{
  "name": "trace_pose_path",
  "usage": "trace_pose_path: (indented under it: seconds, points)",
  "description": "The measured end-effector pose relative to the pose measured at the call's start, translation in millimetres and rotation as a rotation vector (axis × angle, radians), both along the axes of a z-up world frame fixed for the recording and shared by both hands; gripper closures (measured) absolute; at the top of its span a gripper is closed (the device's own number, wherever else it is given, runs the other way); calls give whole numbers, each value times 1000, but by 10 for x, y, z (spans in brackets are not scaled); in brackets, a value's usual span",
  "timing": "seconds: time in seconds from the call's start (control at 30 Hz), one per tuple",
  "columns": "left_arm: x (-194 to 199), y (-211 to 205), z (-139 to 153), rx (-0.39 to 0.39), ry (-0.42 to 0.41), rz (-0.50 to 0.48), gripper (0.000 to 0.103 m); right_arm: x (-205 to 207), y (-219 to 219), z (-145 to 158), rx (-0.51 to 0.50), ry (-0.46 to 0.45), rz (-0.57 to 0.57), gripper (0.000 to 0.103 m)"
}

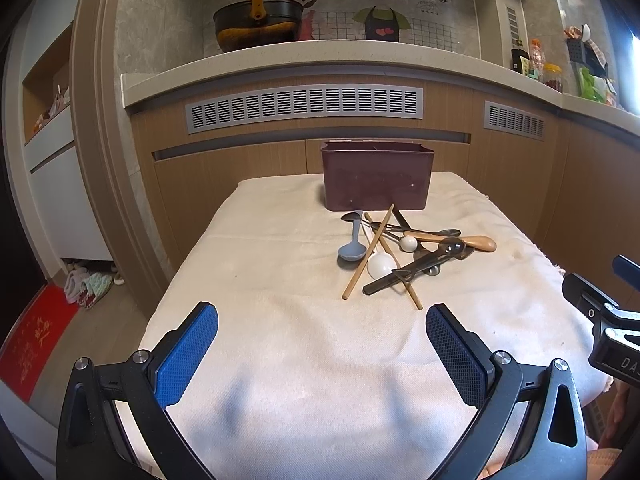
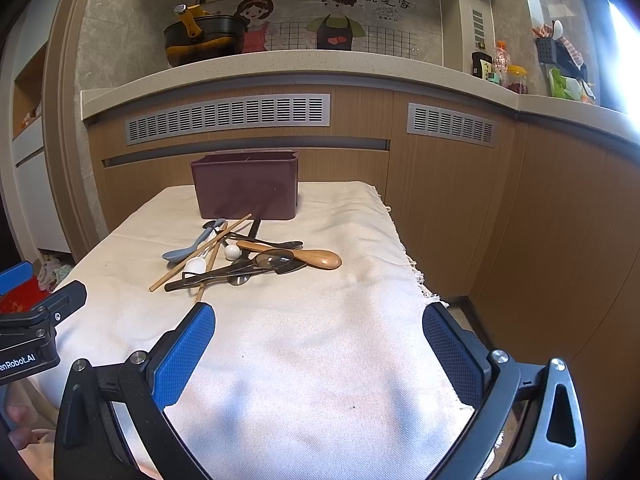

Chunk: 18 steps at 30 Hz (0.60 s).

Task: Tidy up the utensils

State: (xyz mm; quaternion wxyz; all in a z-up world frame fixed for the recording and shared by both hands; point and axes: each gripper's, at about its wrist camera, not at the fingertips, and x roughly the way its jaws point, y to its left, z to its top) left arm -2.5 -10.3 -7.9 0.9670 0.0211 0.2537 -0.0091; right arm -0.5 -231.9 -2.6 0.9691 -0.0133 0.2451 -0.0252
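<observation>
- Loosely heaped, the utensils (image 1: 394,252) lie on the cloth (image 1: 280,280), just before the brown bin (image 1: 376,180); a wooden spoon (image 2: 304,257) rests on top
- left gripper (image 1: 322,344) spread wide, holding nothing; right gripper (image 2: 319,344) likewise

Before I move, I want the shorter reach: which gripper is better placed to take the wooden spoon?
Right, probably. The wooden spoon lies on the pile's right edge, its bowl clear of the other utensils, ahead of the open right gripper. The left gripper, also open, faces the chopsticks side.
</observation>
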Motion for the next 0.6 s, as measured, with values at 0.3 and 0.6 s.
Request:
trace_pose_path:
  seconds: [0.3,0.6]
  points:
    - [33,29,1,-2,9,4,0,1,1,-3,-1,0,0,0]
    - [69,41,2,1,21,2,0,36,-7,-10,-9,12,-1,0]
